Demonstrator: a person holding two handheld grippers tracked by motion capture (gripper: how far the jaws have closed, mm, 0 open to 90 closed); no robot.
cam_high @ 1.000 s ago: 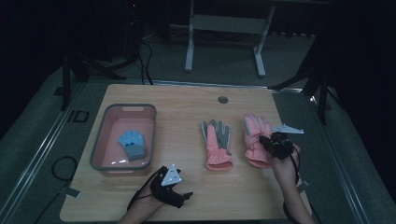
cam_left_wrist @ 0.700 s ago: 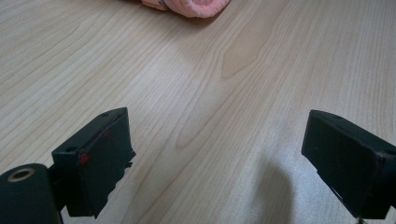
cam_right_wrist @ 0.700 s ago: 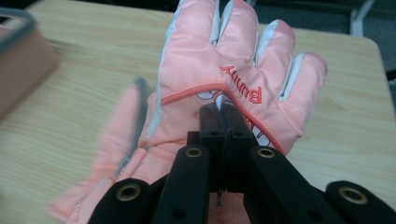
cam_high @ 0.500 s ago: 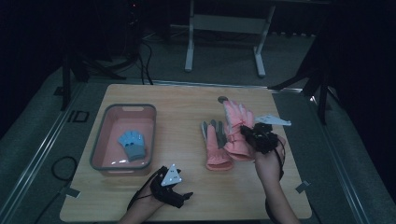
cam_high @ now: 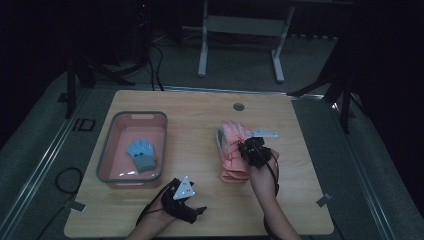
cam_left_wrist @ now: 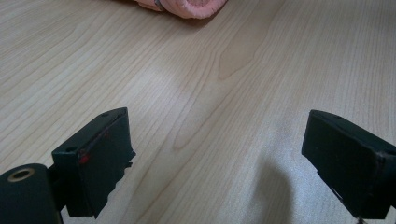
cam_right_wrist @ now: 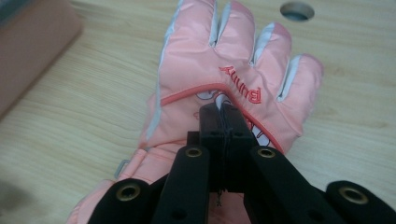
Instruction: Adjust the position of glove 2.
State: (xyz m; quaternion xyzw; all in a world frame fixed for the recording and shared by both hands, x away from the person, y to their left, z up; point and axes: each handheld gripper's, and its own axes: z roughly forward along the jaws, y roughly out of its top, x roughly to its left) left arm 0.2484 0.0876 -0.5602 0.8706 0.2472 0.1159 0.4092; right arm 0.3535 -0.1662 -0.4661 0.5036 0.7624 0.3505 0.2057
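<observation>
My right gripper [cam_high: 248,148] is shut on a pink glove [cam_high: 233,134], pinching the fabric on its back below the embroidered word, in the right gripper view [cam_right_wrist: 223,115]. That glove [cam_right_wrist: 233,60] hangs fingers forward over a second pink glove [cam_high: 233,172] lying mid-table, whose cuff [cam_right_wrist: 135,170] peeks out beneath. My left gripper [cam_high: 196,212] rests near the front edge, open, with bare wood between its jaws [cam_left_wrist: 224,158]. A pink glove's cuff [cam_left_wrist: 187,5] shows far ahead of it.
A pink tray [cam_high: 107,150] at the left holds a small blue glove [cam_high: 141,154]. A round hole [cam_high: 238,106] sits in the table near its far edge. The person's forearms come in from the bottom. Dark floor and stand legs surround the table.
My right gripper has carried the pink glove leftward, from beside the other pink glove to over it. The left gripper has stayed where it was.
</observation>
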